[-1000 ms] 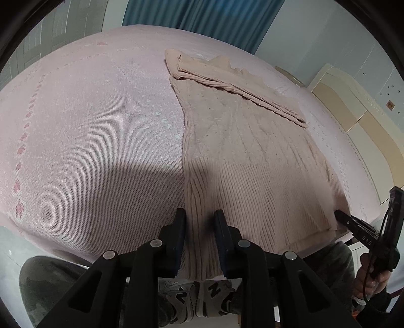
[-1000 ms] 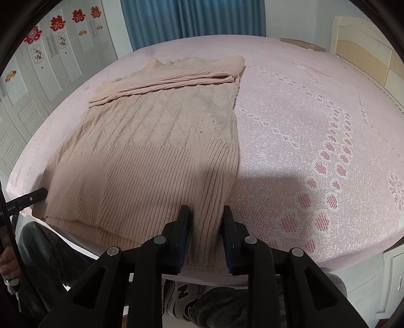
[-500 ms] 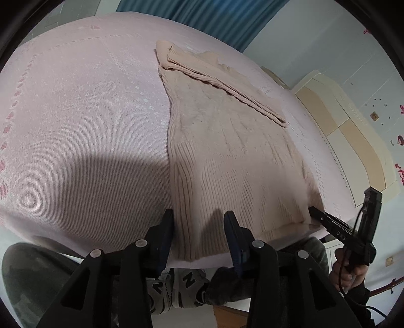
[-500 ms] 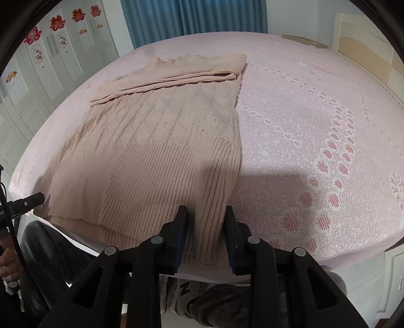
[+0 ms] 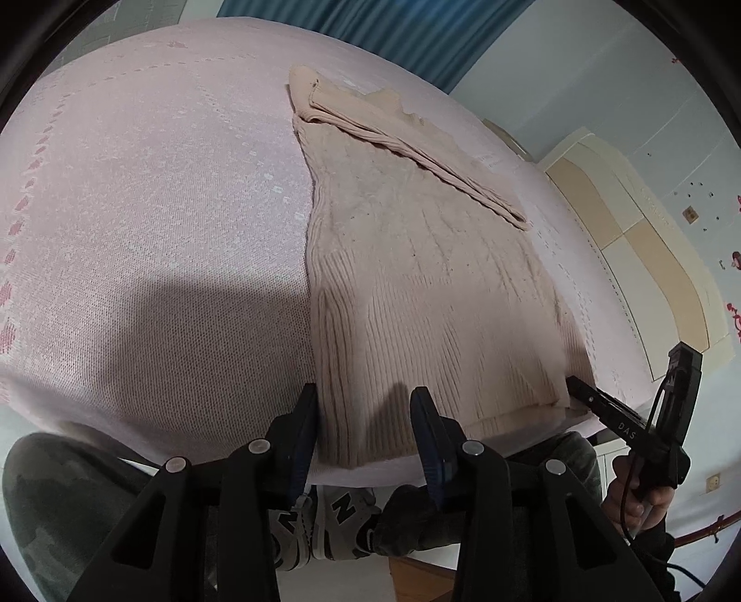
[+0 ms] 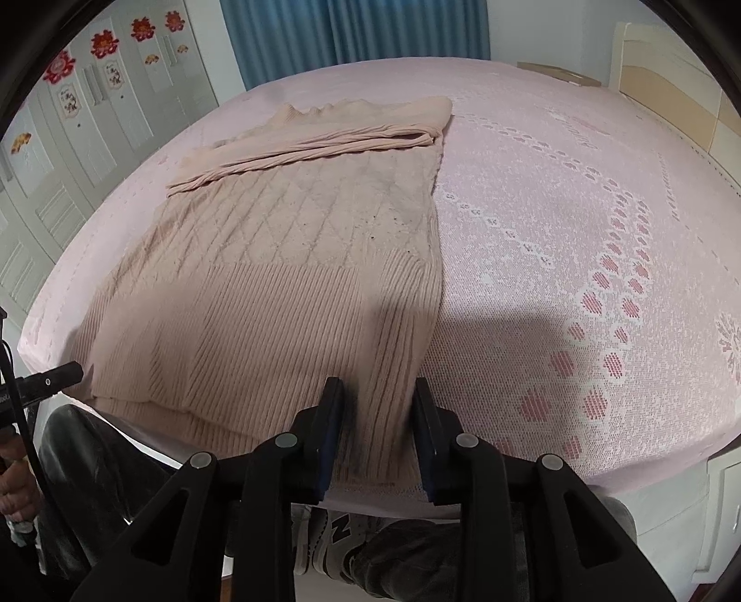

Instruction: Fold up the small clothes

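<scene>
Soft even daylight; dark shadows across bedspread (image 5: 153,241) near fingers; strong fisheye bending, black vignette corners; mild blur.

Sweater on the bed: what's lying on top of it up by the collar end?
Both sleeves are folded across the sweater, stacked in a band below the neckline. The knit beneath that band is covered. The pink bedspread lies underneath it all.

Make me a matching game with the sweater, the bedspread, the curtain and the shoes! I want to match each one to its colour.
Things:
1. ribbed knit sweater
2. patterned knit bedspread
3. pleated window curtain
4. lace-up sneakers with an N logo

Colours:
A. blue
B. grey
C. beige
D. pale pink

Pairs: 1-C, 2-D, 3-A, 4-B
</scene>
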{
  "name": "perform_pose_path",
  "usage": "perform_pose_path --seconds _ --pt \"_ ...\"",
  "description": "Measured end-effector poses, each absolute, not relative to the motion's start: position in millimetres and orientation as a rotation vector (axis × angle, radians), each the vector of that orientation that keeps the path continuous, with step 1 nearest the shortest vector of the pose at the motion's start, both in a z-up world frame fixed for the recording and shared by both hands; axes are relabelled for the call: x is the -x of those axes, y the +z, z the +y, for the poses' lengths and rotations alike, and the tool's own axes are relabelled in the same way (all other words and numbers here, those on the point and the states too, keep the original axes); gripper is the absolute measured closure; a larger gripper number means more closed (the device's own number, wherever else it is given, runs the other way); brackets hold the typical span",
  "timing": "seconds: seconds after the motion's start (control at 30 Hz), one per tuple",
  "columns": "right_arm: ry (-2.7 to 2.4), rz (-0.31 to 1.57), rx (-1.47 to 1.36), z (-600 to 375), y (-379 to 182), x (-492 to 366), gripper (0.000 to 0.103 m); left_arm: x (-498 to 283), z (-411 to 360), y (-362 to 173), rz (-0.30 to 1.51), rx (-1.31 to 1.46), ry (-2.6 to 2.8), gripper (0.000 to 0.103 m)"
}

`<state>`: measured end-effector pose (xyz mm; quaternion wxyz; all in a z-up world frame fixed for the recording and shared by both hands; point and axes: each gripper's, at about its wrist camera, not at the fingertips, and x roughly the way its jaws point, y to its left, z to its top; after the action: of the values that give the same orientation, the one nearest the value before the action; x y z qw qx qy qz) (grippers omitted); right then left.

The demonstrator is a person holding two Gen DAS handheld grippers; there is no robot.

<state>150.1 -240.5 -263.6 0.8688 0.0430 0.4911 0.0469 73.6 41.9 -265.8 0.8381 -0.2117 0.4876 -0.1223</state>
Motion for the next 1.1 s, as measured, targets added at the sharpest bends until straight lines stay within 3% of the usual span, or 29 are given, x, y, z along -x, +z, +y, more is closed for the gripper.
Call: perform_pose_path --seconds 0.6,0.93,1.1 --pt "0.088 0.997 -0.089 -239.0 -264.3 -144.8 0.073 -73.9 35.2 -263.5 1.031 0.394 -0.219 0.07" --pt "0.101 1.0 -0.119 -243.2 -262.9 -144.8 0.073 -72.3 46.6 -267.4 1.033 0.415 -0.173 0.09" --pt "0.098 0.999 -0.117 -242.0 -263.5 -144.7 0.073 -70.9 51.7 -270.5 1.034 0.462 -0.179 0.092"
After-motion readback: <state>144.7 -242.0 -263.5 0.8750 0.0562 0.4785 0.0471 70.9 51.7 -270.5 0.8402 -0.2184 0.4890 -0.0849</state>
